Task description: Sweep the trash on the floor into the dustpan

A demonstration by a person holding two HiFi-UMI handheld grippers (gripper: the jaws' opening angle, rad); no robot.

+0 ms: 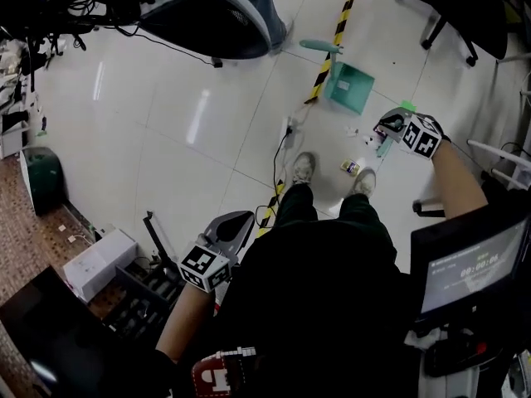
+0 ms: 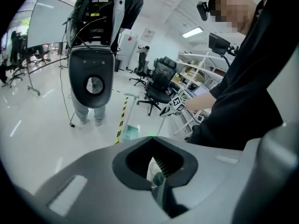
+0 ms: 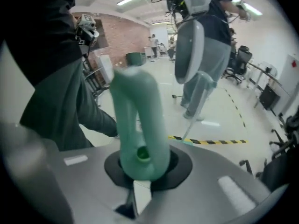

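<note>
1. Big open workspace with a glossy white tiled floor [image 1: 166, 123]. In the head view a black-and-yellow tape line [image 1: 319, 73] runs from 12 o'clock down toward the person's shoes [image 1: 304, 167].
2. The teal dustpan [image 1: 350, 86] sits on the floor at about 1 o'clock from the shoes, just right of the tape. The trash [image 1: 351, 167] is a small scrap between the toes, well apart from the pan and too tiny to identify.
3. The only part of the broom I can really see is the mint-green broom handle [image 3: 138, 120]. The brush end is lost behind the right gripper in the head view, and the handle's top is blurry.
4. Around the edges:
   - A big dark shell-shaped unit [image 1: 203, 19] at 11 o'clock, with a jeans leg [image 1: 261, 7] beside it.
   - An office chair [image 1: 452, 11] at 1 o'clock, cut off by the frame.
   - A lit monitor [image 1: 469, 264] at 4 o'clock.
   - A white box [image 1: 98, 261] at 8 o'clock.
   - A green bin [image 1: 41, 179] at 9 o'clock.
5. The right gripper [image 1: 390, 128] is reached out forward at 2 o'clock with the forearm extended, jaws clamped tight on the broom handle.
6. The left gripper [image 1: 231, 230] hangs low by the hip at 7 o'clock, jaws together with nothing between them.
</note>
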